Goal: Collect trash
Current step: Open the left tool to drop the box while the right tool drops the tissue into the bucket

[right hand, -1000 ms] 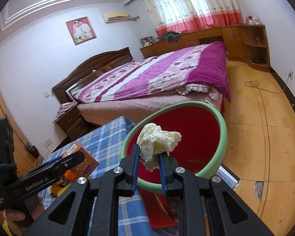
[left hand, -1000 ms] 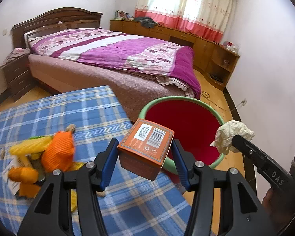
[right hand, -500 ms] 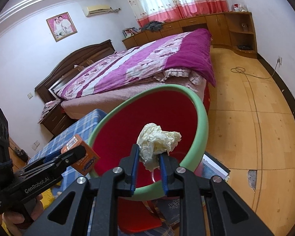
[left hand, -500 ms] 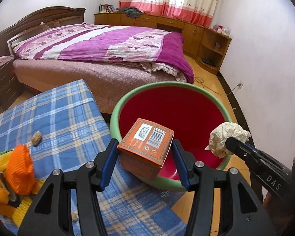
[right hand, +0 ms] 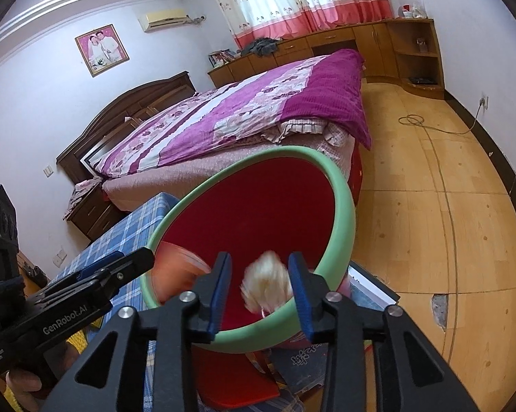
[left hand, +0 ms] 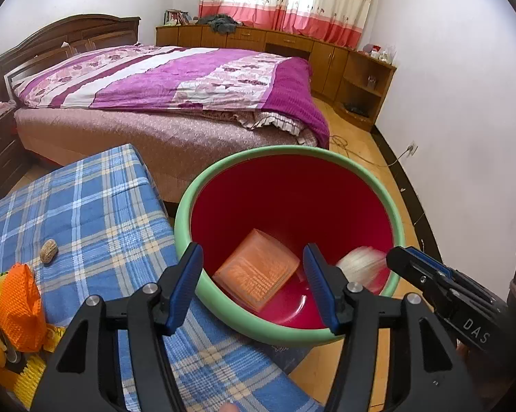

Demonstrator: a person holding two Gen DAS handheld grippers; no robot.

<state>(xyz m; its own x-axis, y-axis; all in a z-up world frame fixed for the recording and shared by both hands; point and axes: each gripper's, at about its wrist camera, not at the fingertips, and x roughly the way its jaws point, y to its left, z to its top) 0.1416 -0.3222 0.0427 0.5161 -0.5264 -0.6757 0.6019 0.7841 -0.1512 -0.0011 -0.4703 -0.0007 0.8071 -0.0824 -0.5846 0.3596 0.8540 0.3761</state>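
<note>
A red bin with a green rim (left hand: 340, 158) (right hand: 340, 189) stands beside the blue plaid table. My left gripper (left hand: 254, 281) is open over the bin's near rim. An orange carton (left hand: 256, 269), blurred, is falling inside the bin; it shows as an orange blur in the right wrist view (right hand: 179, 271). My right gripper (right hand: 259, 288) is open above the bin. A crumpled white tissue (right hand: 266, 283) (left hand: 359, 262), blurred, is dropping between its fingers. An orange mesh bag (left hand: 17, 309) and yellow wrappers (left hand: 31, 374) lie on the table at left.
A peanut shell (left hand: 49, 250) lies on the plaid table (left hand: 96, 206). A bed with a purple quilt (left hand: 175, 82) stands behind the bin. Wooden cabinets (left hand: 347, 65) line the far wall. A cable (right hand: 429, 127) lies on the wooden floor. A book (right hand: 368, 285) lies under the bin.
Both grippers opened over the bin. The orange carton left the left gripper and the tissue left the right gripper; both are falling into the bin.
</note>
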